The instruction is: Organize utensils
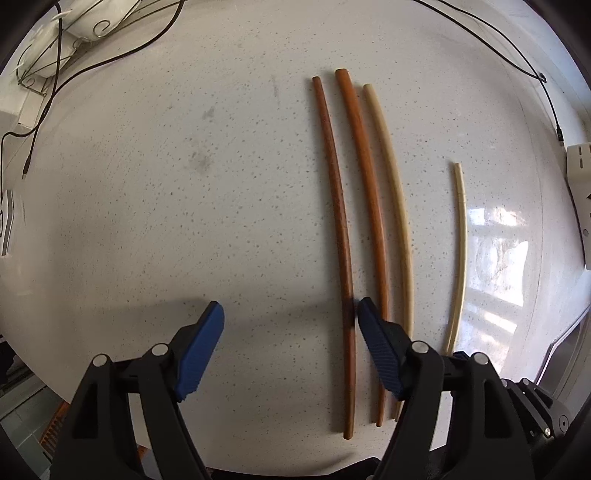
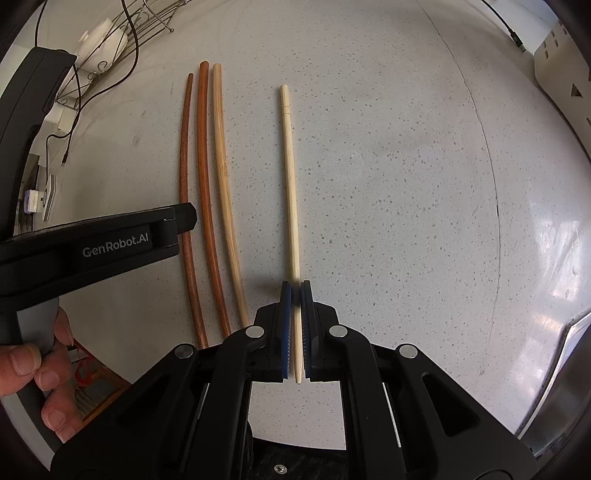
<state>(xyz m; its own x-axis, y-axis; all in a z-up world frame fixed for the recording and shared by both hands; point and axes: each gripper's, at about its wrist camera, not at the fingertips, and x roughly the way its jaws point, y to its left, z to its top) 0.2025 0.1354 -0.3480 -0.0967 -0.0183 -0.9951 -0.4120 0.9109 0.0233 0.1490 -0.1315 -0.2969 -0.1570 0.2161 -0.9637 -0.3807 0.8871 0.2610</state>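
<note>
On my left wrist view, the left gripper (image 1: 288,317) points down at the speckled white stone countertop (image 1: 166,221) with its blue-padded jaws spread wide and nothing held between them. Its right pad sits just beside the dark reddish-brown wooden chopstick (image 1: 338,221), whether touching it I cannot tell. Next to that one lie the lighter orange-brown wooden chopstick (image 1: 364,184) and the pale bamboo chopstick (image 1: 393,184), the three close together in a near-parallel row.

On my right wrist view, the right gripper (image 2: 295,291) is clamped tight on the thin pale chopstick (image 2: 290,177), which lies apart from the row of three, its narrow end running back between the pads. The hand (image 2: 40,373) on the left tool's grip shows at the lower left edge.

As for containers, a scrolled wire rack (image 2: 147,26) stands at the far corner with white items (image 2: 107,40) in it; I cannot tell what they are.
</note>
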